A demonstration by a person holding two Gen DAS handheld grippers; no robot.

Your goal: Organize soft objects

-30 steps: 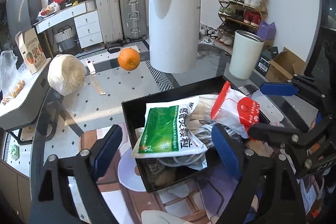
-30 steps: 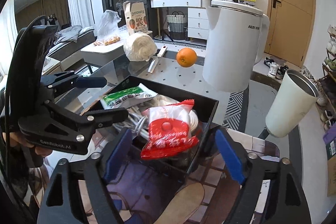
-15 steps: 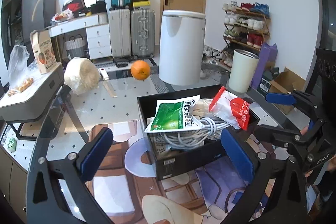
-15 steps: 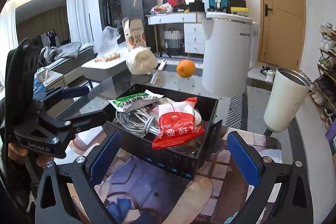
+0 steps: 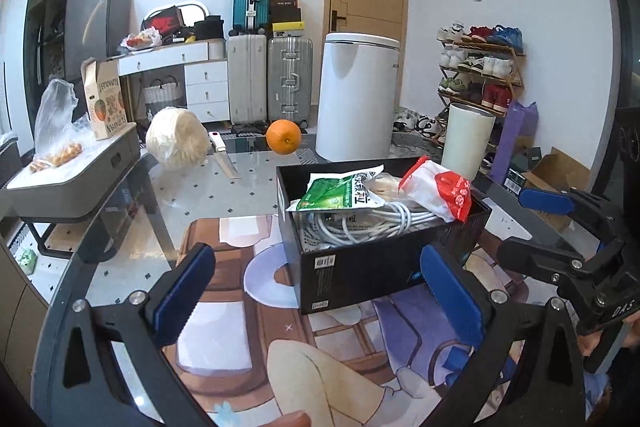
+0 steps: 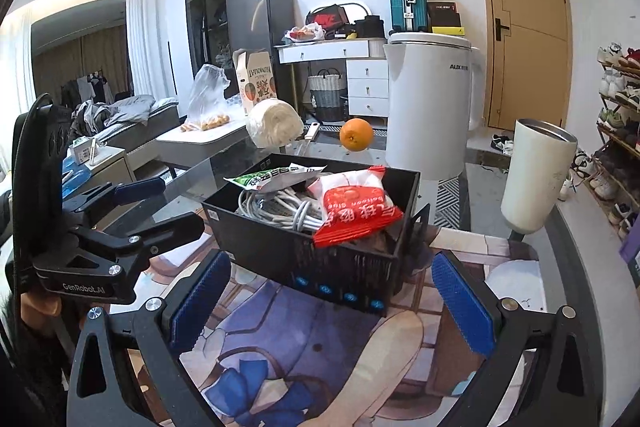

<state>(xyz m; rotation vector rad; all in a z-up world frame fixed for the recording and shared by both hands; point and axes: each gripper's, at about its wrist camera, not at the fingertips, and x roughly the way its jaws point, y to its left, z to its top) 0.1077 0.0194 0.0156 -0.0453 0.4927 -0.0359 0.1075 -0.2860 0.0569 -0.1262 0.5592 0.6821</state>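
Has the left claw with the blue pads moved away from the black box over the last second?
Yes. The left gripper has backed away from the black box, its pads now short of it.

Both grippers have let go and backed off: the left gripper [image 5: 316,291] and right gripper [image 6: 332,299] now gape wide, with the black box [image 5: 372,267] smaller, mid-frame, its packets left inside.

My right gripper [image 6: 328,307] stands wide with nothing between the pads — the black box [image 6: 320,251] sits just beyond, holding a red packet [image 6: 352,203], white cable [image 6: 280,207] and green packet [image 6: 264,179]. My left gripper [image 6: 160,203] hangs open at the left.
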